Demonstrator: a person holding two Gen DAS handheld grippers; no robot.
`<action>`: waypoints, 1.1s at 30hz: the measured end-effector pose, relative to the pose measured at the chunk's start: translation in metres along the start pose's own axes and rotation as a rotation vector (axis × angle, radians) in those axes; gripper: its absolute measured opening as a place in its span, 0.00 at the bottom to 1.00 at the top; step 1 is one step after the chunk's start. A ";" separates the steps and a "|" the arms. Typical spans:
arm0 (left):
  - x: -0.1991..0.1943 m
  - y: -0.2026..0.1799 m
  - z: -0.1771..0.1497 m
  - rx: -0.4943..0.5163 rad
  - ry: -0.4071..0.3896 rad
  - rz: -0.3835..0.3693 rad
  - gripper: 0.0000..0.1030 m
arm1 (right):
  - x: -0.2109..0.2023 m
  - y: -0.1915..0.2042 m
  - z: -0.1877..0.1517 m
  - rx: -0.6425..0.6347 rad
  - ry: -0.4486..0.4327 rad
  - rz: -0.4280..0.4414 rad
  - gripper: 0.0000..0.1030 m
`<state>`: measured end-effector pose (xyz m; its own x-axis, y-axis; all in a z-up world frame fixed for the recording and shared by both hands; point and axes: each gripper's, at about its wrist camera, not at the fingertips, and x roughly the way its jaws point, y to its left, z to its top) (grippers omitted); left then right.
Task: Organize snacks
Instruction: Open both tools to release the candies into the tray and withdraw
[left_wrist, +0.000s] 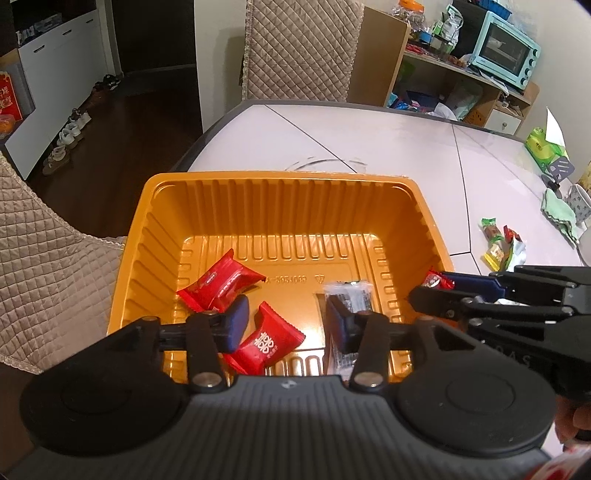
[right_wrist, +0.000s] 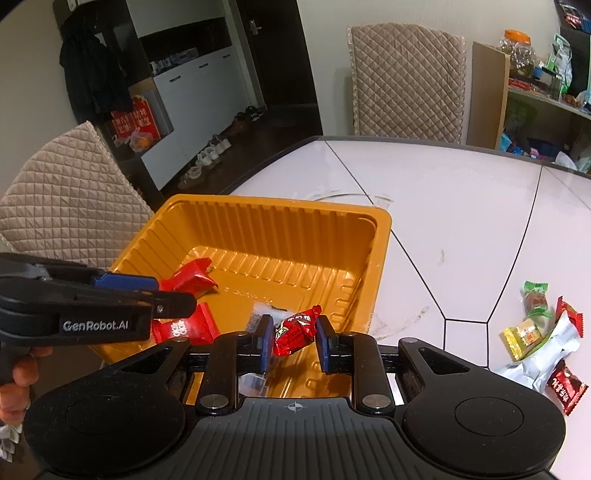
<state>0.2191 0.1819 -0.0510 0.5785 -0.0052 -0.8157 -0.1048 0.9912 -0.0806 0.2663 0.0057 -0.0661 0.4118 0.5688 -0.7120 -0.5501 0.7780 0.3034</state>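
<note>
An orange ribbed plastic tray (left_wrist: 280, 195) (right_wrist: 332, 221) sits at the table's near left. In it lie two red candy packets (left_wrist: 221, 284) (left_wrist: 267, 343) and a clear packet with dark print (left_wrist: 349, 295). My left gripper (left_wrist: 284, 325) is open above the tray with nothing between its pads. My right gripper (right_wrist: 293, 341) hangs over the tray's right side; a shiny red candy (right_wrist: 295, 330) sits between its pads, touching the left one, with a gap to the right one. The right gripper also shows in the left wrist view (left_wrist: 432, 286).
Loose snacks lie on the white table to the right: a green-topped packet (right_wrist: 535, 297), a yellow one (right_wrist: 524, 334), a white bag (right_wrist: 546, 350), a red packet (right_wrist: 567, 386). Quilted chairs stand at left (right_wrist: 66, 206) and far side (right_wrist: 406, 77). A shelf with a blue oven (left_wrist: 506, 51).
</note>
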 end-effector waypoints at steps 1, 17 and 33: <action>-0.002 0.000 -0.001 -0.001 -0.003 0.003 0.48 | -0.001 0.000 0.000 0.006 0.000 0.001 0.47; -0.053 -0.012 -0.031 -0.009 -0.027 0.002 0.50 | -0.055 -0.008 -0.024 0.054 -0.069 0.026 0.61; -0.087 -0.073 -0.079 0.080 -0.021 -0.103 0.50 | -0.137 -0.034 -0.083 0.162 -0.103 -0.013 0.64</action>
<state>0.1127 0.0996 -0.0199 0.5994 -0.1055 -0.7935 0.0207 0.9930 -0.1163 0.1677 -0.1206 -0.0313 0.4948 0.5765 -0.6503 -0.4235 0.8134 0.3989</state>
